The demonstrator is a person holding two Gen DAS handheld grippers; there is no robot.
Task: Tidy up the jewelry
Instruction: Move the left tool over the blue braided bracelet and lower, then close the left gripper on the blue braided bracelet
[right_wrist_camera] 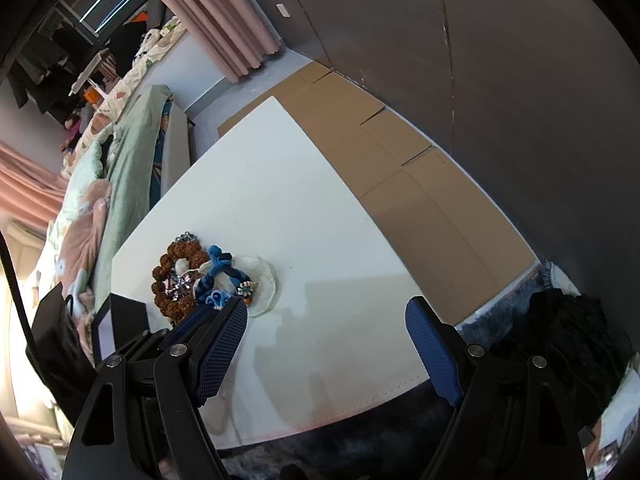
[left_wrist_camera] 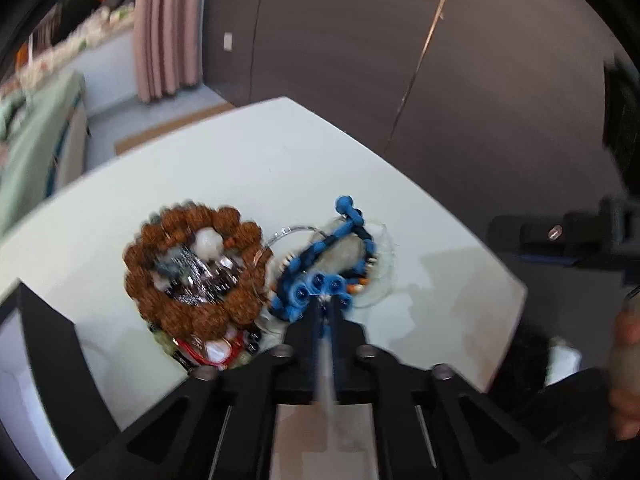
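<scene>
A blue bead bracelet (left_wrist_camera: 320,264) lies half over a clear glass dish (left_wrist_camera: 380,276) on the white table (left_wrist_camera: 248,160). My left gripper (left_wrist_camera: 326,302) is shut on the blue bracelet's near beads. A brown bead bracelet (left_wrist_camera: 192,264) rings a pile of silver and white jewelry to its left, with red and green pieces below. In the right wrist view, my right gripper (right_wrist_camera: 326,344) is open and empty above the table's near edge, right of the blue bracelet (right_wrist_camera: 220,276), brown bracelet (right_wrist_camera: 168,280) and dish (right_wrist_camera: 266,284).
A dark open box (right_wrist_camera: 120,328) stands at the table's left edge. Flattened cardboard (right_wrist_camera: 400,148) lies on the floor beyond the table, against a dark wall. A bed with green bedding (right_wrist_camera: 120,160) is to the left. A dark rug (right_wrist_camera: 560,320) lies right.
</scene>
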